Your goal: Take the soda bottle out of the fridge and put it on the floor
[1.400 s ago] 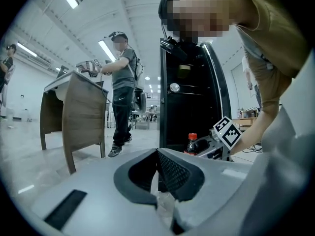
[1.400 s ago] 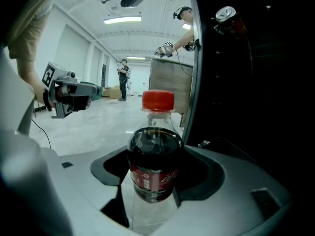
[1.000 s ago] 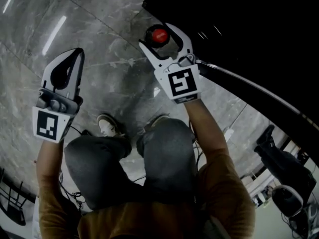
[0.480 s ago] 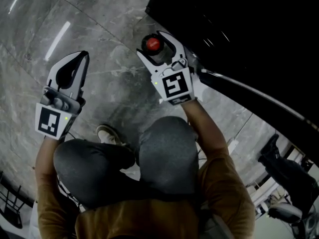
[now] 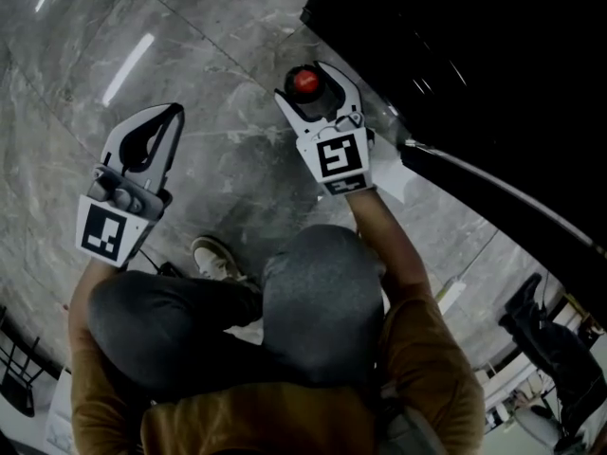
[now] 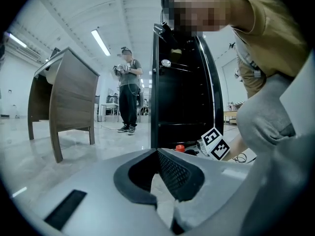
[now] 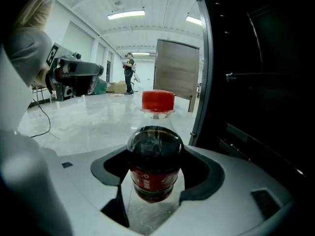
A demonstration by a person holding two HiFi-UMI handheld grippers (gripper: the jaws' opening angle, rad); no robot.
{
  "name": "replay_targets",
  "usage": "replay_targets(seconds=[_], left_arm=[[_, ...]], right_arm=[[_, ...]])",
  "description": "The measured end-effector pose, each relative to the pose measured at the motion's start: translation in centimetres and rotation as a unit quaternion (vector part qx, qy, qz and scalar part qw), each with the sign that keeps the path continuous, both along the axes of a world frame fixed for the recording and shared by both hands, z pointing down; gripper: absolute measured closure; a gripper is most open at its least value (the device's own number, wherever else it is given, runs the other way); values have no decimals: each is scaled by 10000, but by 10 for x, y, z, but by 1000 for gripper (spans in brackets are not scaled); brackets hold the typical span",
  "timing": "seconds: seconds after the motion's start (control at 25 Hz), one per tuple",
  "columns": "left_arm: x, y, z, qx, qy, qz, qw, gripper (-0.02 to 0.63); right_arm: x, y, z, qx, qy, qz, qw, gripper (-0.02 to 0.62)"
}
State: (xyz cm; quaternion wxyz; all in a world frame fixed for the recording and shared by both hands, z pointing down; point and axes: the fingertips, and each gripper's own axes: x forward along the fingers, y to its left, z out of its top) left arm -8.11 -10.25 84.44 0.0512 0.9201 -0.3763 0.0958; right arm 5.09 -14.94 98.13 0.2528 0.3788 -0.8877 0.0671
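The right gripper's [image 7: 156, 183] jaws are clamped on the dark body of the soda bottle [image 7: 155, 154], upright with its red cap on top, outside and just beside the black fridge [image 7: 256, 82]. Whether its base touches the floor [image 5: 228, 140] cannot be told. It should go straight down and be released only once it stands level. The left gripper's [image 6: 158, 168] jaws are together, empty, well apart.

In head view the dark soda bottle w/ red cap [image 5: 304, 81] showed its cap only; body was hidden under the white right gripper [image 5: 309, 85]. Tall black fridge [image 5: 474, 55] was cut by top & right edges, inside too dark to read. Distant standing person [image 7: 129, 67] was too small for detail.
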Motion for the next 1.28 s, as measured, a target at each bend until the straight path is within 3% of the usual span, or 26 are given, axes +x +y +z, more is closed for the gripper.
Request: replay_targets(seconds=[0.56, 1.28], left_arm=[[-14, 11, 4, -67, -84, -199, 9997, 604], [-25, 7, -10, -47, 206, -582, 9981, 604]], right_arm=[[-7, 1, 42, -198, 70, 128, 9997, 298], [-6, 5, 57, -184, 59, 128, 9997, 296]])
